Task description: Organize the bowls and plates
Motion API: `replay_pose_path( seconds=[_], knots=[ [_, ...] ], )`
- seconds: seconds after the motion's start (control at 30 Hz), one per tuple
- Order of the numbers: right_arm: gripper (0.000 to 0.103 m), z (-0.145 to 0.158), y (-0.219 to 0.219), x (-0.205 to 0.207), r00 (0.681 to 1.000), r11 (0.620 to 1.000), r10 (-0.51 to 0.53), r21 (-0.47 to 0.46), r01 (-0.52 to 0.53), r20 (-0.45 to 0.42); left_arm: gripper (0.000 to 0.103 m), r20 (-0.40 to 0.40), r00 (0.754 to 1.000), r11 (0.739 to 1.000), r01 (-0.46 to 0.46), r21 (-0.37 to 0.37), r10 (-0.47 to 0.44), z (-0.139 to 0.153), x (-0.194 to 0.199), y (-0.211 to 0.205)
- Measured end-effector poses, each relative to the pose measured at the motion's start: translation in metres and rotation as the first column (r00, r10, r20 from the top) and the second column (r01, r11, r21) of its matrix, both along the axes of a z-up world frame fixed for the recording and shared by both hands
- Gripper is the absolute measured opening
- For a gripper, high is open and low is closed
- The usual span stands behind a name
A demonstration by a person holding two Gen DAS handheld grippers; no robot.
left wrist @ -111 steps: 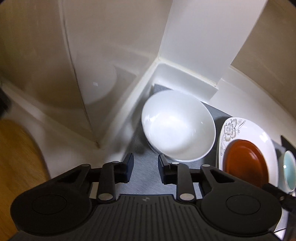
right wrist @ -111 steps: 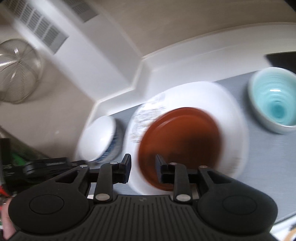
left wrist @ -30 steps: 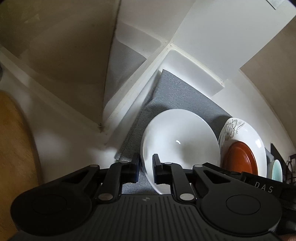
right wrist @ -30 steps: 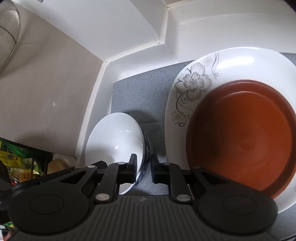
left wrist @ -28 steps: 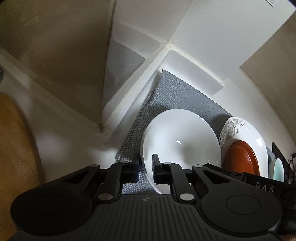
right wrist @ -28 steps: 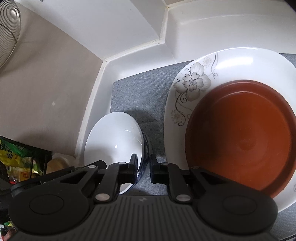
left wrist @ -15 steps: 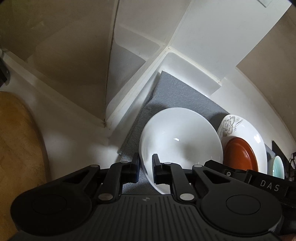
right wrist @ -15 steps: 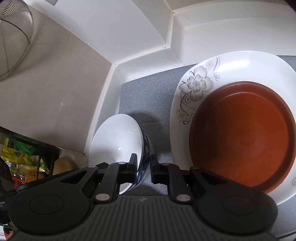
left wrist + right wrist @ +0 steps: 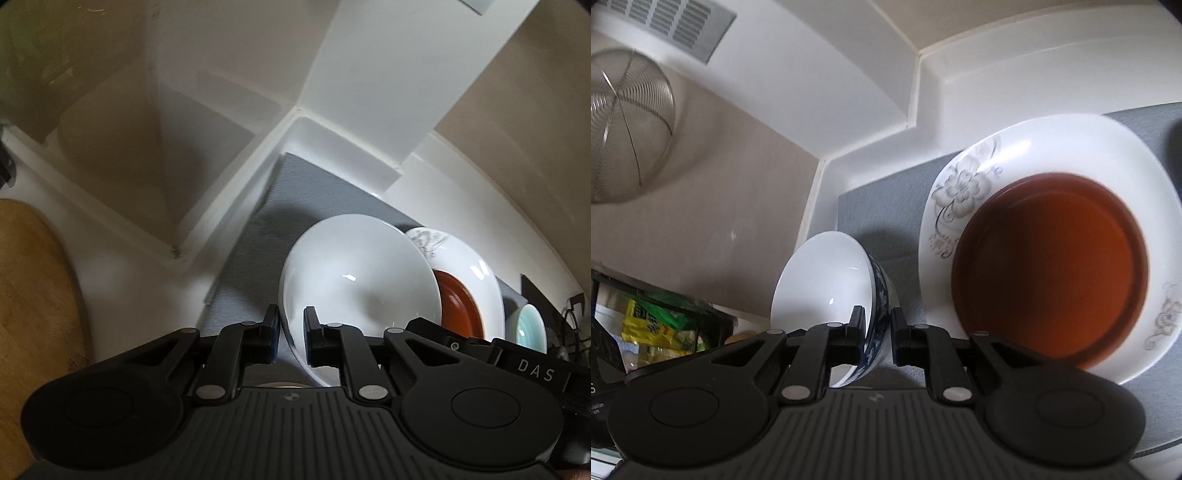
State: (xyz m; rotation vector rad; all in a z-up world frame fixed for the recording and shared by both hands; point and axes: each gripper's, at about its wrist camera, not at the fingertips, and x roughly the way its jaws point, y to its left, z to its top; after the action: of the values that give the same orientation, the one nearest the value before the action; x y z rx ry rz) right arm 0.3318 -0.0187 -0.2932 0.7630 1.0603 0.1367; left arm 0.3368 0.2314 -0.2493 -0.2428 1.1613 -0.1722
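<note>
Both bowls now lifted off the grey mat: left hand-held gripper clamps the white bowl rim, right hand-held gripper clamps the blue-patterned bowl; floral plate at 2 o'clock, ready for stacking.

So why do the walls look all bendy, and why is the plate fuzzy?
Both wrist views use fisheye lenses, so straight walls curve. In the right wrist view the flowered plate and brown plate are smeared, likely by motion; the left wrist view's white bowl shows small glare.

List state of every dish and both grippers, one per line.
left gripper: shut on the bowl's rim
right gripper: shut on the same rim
blue-patterned bowl: held by both grippers, tilted, empty
floral plate: flat on the grey mat, carrying the brown plate
brown plate: stacked on the floral plate, empty
teal bowl: upright, empty
</note>
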Motion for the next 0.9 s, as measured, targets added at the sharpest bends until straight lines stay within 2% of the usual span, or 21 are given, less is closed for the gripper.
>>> replay_pose_path(
  seconds=[0.23, 0.47, 0.9],
  knots=[
    [0.015, 0.014, -0.031, -0.017, 0.996, 0.997, -0.076, 0.028, 0.075, 0.044, 0.014, 0.015, 0.998, 0.998, 0.060, -0.002, -0.060, 0.018, -0.003, -0.030],
    [0.015, 0.028, -0.074, -0.040, 0.983, 0.986, -0.167, 0.026, 0.165, 0.071, 0.014, 0.026, 0.989, 0.989, 0.145, -0.011, -0.145, 0.028, 0.000, -0.082],
    [0.015, 0.050, -0.178, -0.092, 0.930, 0.934, -0.351, -0.026, 0.355, 0.107, 0.014, 0.019, 0.943, 0.939, 0.331, -0.087, -0.331, 0.035, -0.004, -0.191]
  ],
)
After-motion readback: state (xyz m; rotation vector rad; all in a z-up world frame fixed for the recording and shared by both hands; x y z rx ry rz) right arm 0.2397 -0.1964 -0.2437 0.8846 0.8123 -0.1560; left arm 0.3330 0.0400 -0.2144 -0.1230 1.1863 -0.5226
